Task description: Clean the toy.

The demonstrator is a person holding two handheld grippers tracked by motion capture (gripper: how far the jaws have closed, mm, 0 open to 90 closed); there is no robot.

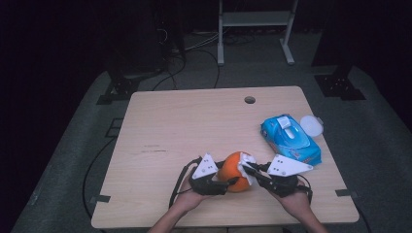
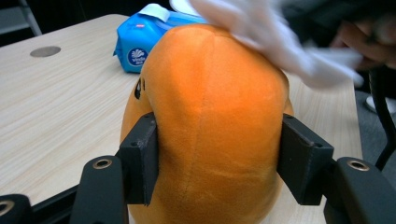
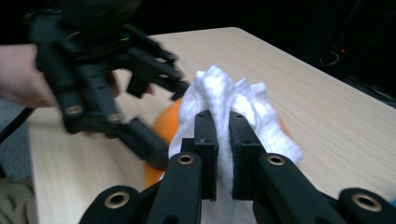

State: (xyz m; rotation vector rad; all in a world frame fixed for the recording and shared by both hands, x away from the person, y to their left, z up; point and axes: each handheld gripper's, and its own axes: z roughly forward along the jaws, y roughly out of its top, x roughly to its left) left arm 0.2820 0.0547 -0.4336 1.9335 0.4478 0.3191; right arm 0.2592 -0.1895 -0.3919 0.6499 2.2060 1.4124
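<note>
Jaws of the left gripper (image 2: 217, 161) pressed both flanks of the orange plush toy (image 2: 210, 116), holding it at the table's (image 1: 194, 121) near edge. The right gripper (image 3: 223, 154), nearly closed, pinched a white wipe (image 3: 224, 98) lying against the toy's top.

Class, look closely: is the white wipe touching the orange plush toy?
Touching. In the left gripper view the white wipe lies draped on top of the orange plush toy, with no gap between them.
</note>
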